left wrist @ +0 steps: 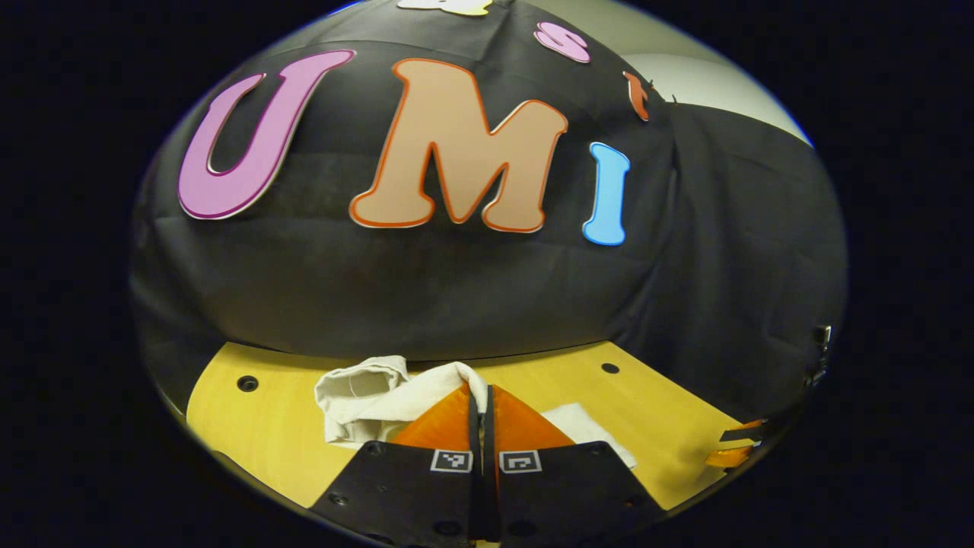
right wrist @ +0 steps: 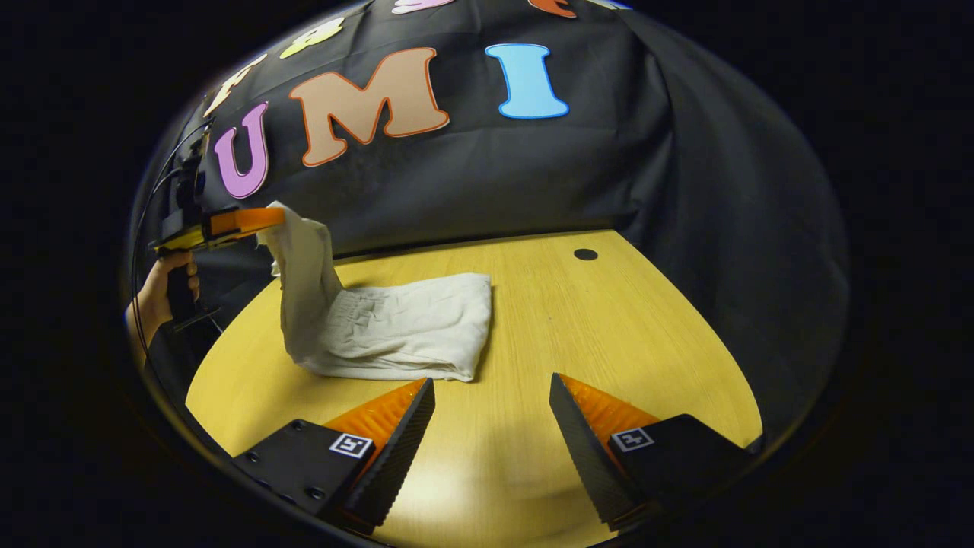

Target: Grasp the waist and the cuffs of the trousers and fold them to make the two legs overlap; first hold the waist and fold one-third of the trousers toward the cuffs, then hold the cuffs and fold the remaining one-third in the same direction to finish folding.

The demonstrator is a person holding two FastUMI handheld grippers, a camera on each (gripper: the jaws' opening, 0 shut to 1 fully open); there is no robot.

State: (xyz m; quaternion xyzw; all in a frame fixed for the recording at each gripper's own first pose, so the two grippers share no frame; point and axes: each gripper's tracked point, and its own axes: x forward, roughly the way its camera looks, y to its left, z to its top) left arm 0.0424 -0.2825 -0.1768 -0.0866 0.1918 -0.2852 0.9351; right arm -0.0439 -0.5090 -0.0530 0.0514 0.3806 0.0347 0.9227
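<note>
Trousers: pale cloth, already folded to a short bundle on the yellow worktop, lying ahead and left of the right gripper. One end raised off the worktop, hanging as a steep flap from the left gripper, held in a hand at the far left of the right gripper view.

Left gripper fingers: clenched on a fold of the cloth. Which end it is, cuffs or waist, cannot be told.

Right gripper fingers: released, spread wide, clear of the cloth, hovering just short of the bundle's near edge.

Long axis of bundle: running left to right across the right gripper view. Judged next: lifted end to be carried rightward over the flat part.
</note>
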